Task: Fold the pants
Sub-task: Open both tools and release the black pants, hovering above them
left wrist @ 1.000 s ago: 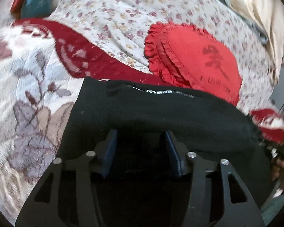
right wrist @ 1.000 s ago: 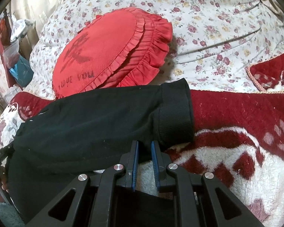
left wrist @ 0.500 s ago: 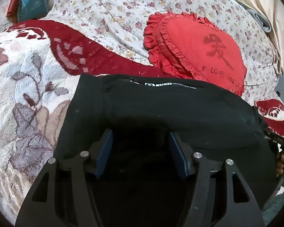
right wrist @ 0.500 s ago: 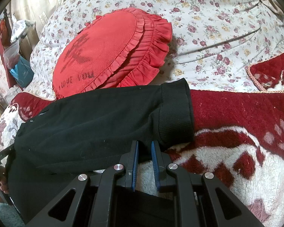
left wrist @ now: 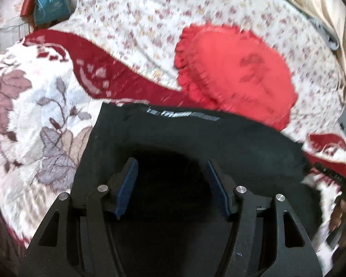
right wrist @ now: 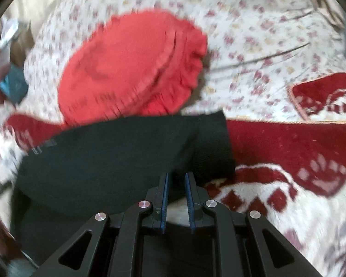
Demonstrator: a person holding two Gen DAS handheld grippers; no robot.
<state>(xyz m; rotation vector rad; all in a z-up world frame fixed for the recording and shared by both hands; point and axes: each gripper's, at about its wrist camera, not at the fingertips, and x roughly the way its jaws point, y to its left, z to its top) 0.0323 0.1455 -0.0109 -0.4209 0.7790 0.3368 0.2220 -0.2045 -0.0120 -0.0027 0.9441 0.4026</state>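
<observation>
The black pants (left wrist: 196,138) lie folded on the red and white blanket (left wrist: 34,115), in front of the red pillow (left wrist: 237,73), which rests on the flowered quilt (left wrist: 138,23) at the far side. In the right view the cuff end (right wrist: 213,145) points to the right, and the bundle runs to the left.

The left gripper (left wrist: 171,187) is released — its blue pads stand well apart above the dark cloth and press on nothing. The right gripper (right wrist: 176,198) is opening; its pads are near together, the edge of the pants shows at their tips, but I do not see them pinch it.

I judge that one fold is just laid down and both tools let go. The pants look still long from left to right, so the next move probably calls for a new grasp at the cuff end, then carrying it over toward the waist. The thick layers must be taken together, or the fold will slip.
</observation>
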